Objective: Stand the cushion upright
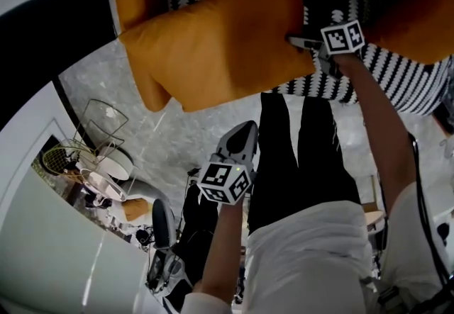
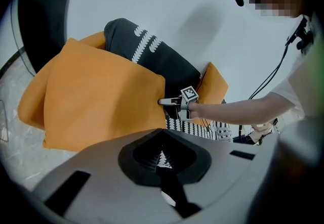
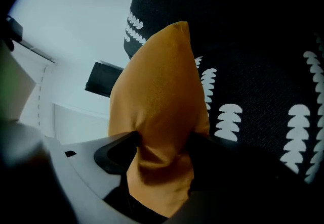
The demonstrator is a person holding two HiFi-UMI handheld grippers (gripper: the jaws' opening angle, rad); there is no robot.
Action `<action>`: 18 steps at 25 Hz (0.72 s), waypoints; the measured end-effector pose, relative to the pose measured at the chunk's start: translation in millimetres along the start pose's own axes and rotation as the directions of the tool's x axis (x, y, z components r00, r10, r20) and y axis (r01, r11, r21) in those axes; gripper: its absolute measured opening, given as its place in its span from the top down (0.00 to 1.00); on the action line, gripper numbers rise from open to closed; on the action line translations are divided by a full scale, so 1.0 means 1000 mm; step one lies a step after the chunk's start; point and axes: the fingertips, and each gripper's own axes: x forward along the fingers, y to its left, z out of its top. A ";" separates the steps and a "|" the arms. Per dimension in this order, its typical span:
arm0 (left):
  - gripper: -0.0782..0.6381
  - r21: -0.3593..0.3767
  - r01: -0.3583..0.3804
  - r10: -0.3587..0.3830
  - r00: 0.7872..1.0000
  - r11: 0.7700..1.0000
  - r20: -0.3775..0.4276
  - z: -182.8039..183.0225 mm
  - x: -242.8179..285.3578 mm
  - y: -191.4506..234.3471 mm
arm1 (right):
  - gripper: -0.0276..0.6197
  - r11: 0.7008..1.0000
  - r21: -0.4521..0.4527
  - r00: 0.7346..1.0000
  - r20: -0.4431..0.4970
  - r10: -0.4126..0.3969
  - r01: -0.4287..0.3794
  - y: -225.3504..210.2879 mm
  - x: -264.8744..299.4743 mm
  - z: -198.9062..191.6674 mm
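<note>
**Right fingers on cushion corner, left idle**

I see the right gripper [image 3: 162,149] with its fingers clamped on a creased corner of the orange cushion [image 1: 220,43]. Fabric fills the gap, so the pads are mostly buried. The cushion sits tilted against a black-and-white patterned cushion [image 2: 152,61]. In the head view its lower edge overlaps the marble floor [image 1: 177,135], and what it rests on is hidden. The left gripper [image 1: 247,130] hangs apart below it, fingers together on nothing. An orange layer [image 2: 30,104] shows behind it on the left; I can't tell if that's a separate cushion. Another orange cushion [image 2: 216,84] is partly covered by the right gripper.
</note>
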 end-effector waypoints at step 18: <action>0.89 0.067 -0.001 -0.004 0.998 0.998 0.066 0.027 -0.037 -0.017 | 0.85 0.927 -0.276 0.957 -0.065 -0.281 0.254 0.058 -0.033 -0.024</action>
